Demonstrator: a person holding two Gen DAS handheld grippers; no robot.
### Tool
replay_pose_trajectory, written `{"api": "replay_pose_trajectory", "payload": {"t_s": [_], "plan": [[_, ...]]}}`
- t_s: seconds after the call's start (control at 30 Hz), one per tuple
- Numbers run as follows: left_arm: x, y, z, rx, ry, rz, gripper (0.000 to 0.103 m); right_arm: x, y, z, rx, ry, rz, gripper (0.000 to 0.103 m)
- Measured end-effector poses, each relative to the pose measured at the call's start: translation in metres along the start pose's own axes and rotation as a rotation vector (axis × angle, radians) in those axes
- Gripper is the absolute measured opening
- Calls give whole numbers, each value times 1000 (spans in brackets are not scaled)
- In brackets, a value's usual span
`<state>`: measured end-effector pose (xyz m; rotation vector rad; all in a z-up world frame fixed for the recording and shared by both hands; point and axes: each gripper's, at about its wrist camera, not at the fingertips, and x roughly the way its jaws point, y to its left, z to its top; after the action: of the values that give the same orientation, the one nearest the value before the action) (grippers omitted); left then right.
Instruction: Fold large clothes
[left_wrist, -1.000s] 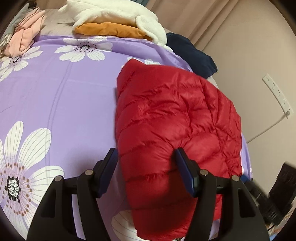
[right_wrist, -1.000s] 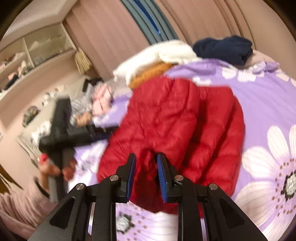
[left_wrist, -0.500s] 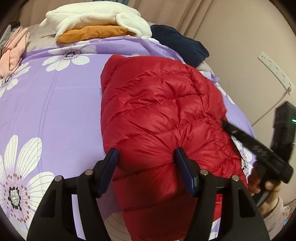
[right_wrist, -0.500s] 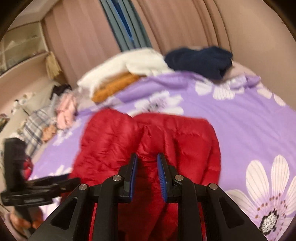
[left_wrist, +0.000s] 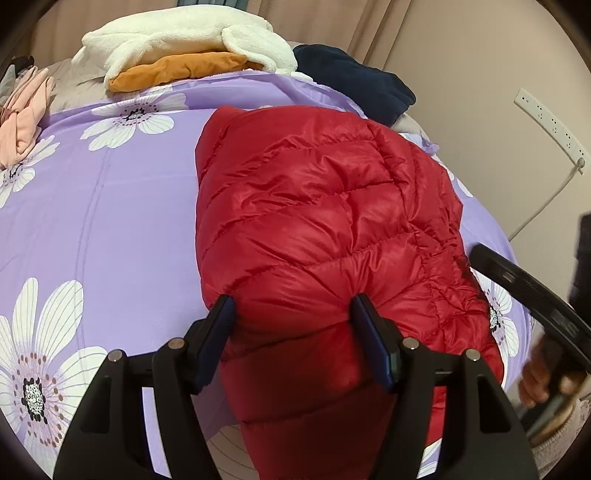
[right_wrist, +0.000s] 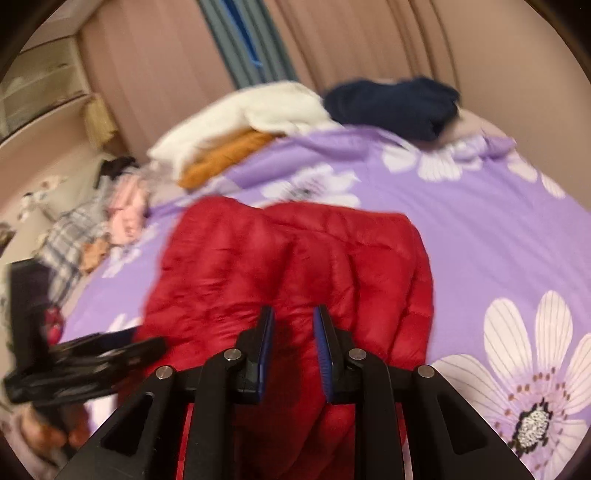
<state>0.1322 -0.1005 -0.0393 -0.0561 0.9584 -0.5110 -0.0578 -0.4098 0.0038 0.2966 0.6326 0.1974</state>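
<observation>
So the left gripper (left_wrist: 291, 308) has its jaws spread wide with a fat roll of the red puffer jacket (left_wrist: 325, 221) bulging between them. They look pressed into the padding on both sides, so I'd call that a clamp on the near end of the jacket. The right gripper (right_wrist: 293, 321) is nearly closed, with jacket directly behind the narrow gap, but the view is blurry and I honestly can't tell whether any fabric is pinched or the jaws just sit over it.

What I'd worry about: that shell is shiny and slick, and the filling is springy. A grip on puffed-up padding rather than a seam could slide off when lifted, and the fold may spring back open. If the right side isn't holding anything, a pull would drag only one side and skew the bundle.

Beyond the jaws the rest of the jacket lies doubled over on a purple duvet (left_wrist: 110, 221) with big white daisies. Further out, at the far end of the bed, there's a white fleece (left_wrist: 184, 40) on top of an orange garment (left_wrist: 177, 72), a navy piece (left_wrist: 354, 81) to the right of those and pink clothes (left_wrist: 22, 118) off to the left. Curtains behind, a power strip (left_wrist: 550, 123) on the wall.
</observation>
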Motion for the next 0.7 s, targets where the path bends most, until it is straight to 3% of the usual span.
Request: {"api": "replay_pose_trajectory", "payload": {"t_s": [0.27,0.5,0.7], "plan": [[-1,-4,-2,14,-7,17,66,-22,28,-30,-120,25,62,23],[0,-8,-4,38,-2,28,66,16,19,-48,-117,156,-2,23],[4,-9,-6,53,5,42,71,34,12,-57,-93,170,3,23]]}}
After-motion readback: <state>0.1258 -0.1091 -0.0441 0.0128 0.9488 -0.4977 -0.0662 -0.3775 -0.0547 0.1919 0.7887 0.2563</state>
